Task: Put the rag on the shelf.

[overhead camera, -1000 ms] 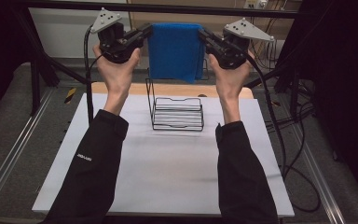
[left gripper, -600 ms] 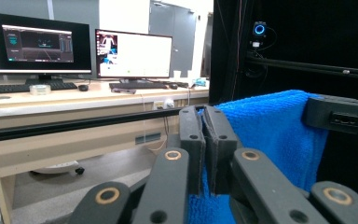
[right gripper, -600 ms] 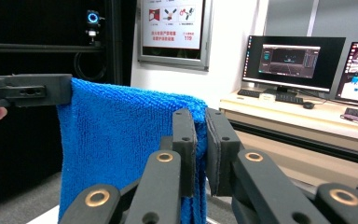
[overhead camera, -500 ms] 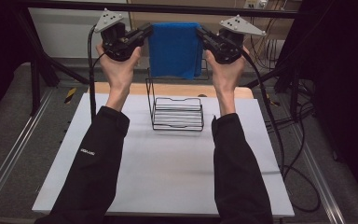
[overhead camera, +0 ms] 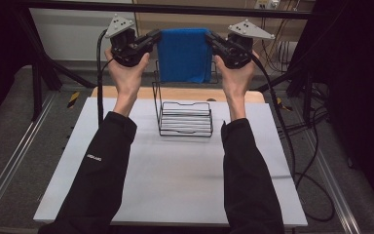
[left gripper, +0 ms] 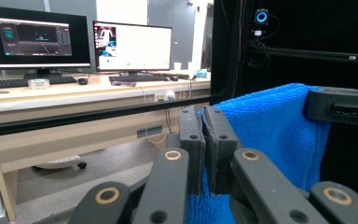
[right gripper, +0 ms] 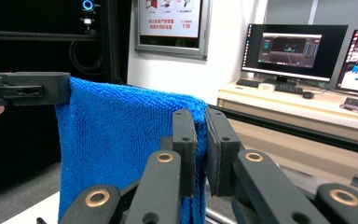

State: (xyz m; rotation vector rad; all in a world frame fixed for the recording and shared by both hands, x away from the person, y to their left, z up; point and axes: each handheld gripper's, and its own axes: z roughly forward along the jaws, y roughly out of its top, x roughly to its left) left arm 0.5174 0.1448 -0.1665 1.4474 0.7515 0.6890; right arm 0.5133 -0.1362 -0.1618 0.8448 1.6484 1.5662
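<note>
A blue towel [overhead camera: 184, 54] hangs stretched between my two grippers, high above the back of the table. My left gripper [overhead camera: 157, 35] is shut on its upper left corner and my right gripper [overhead camera: 209, 38] on its upper right corner. In the left gripper view the jaws [left gripper: 203, 116] pinch the towel's [left gripper: 270, 121] edge, with the right gripper [left gripper: 340, 105] holding the far corner. The right gripper view shows its jaws [right gripper: 200, 119] closed on the towel [right gripper: 121, 140], with the left gripper [right gripper: 28, 88] at the other end. A black wire rack [overhead camera: 185, 119] stands on the white table [overhead camera: 175, 185] below the towel.
A wooden board [overhead camera: 126, 92] lies along the table's back edge behind the rack. Black cables [overhead camera: 292, 146] trail off the right side. A black frame bar [overhead camera: 185, 9] crosses overhead. Desks with monitors [left gripper: 130, 46] stand beyond the table.
Both hands have drawn slightly inward, the right one more, and the left has sunk a little. The towel stays gripped at both corners.
</note>
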